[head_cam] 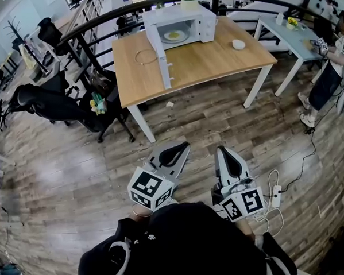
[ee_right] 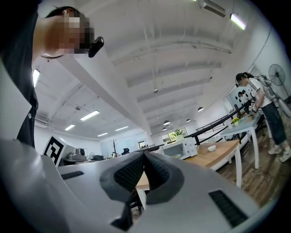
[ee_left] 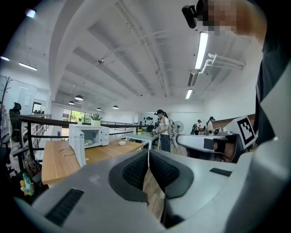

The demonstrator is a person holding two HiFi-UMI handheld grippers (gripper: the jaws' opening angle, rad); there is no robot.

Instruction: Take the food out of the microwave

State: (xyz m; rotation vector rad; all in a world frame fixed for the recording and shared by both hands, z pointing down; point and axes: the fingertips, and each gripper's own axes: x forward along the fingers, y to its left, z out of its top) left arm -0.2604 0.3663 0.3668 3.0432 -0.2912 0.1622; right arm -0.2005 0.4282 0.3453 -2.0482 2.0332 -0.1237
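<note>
Grey L tool [head_cam: 183,145], R tool [head_cam: 222,150] (marker cubes [head_cam: 150,188])

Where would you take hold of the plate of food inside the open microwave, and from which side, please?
Probably the front rim of the plate, coming in level through the open front of the microwave, right of its swung-out door. The plate lies flat inside, so only that near edge seems reachable.
</note>
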